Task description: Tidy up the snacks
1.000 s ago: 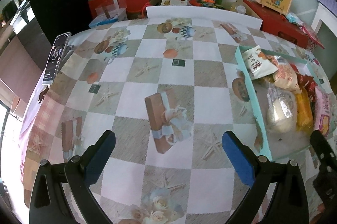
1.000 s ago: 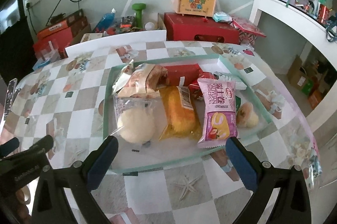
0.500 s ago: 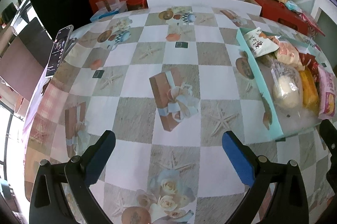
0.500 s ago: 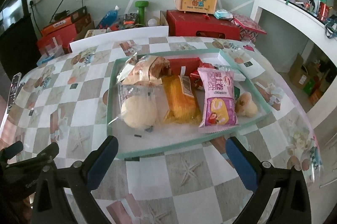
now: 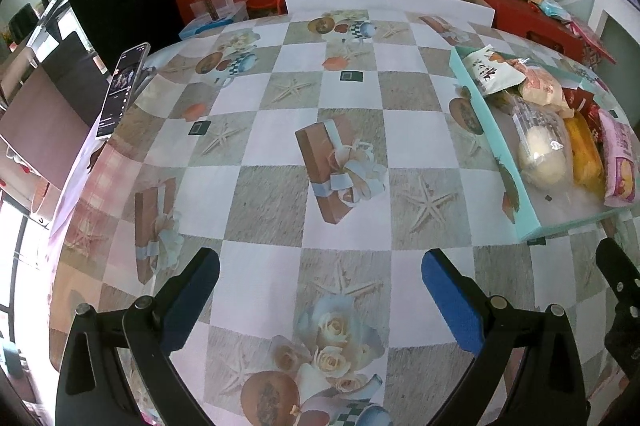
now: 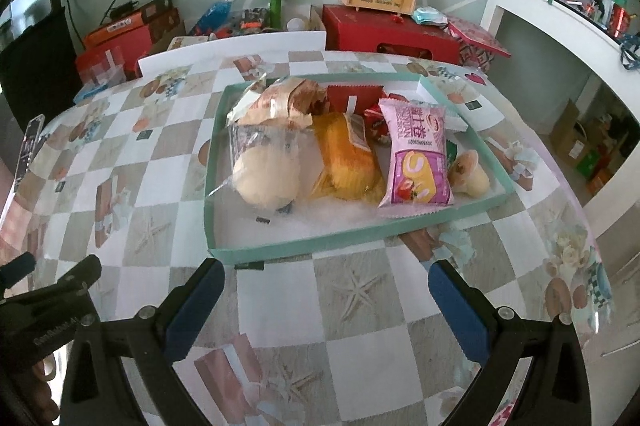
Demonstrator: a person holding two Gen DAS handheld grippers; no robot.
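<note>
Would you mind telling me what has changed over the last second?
Both grippers pulled back from the tray: the right gripper and left gripper now see more tablecloth in front of them. Nothing was grasped or released. Both stay open and empty; the snacks, such as the pink packet, lie as before.
</note>
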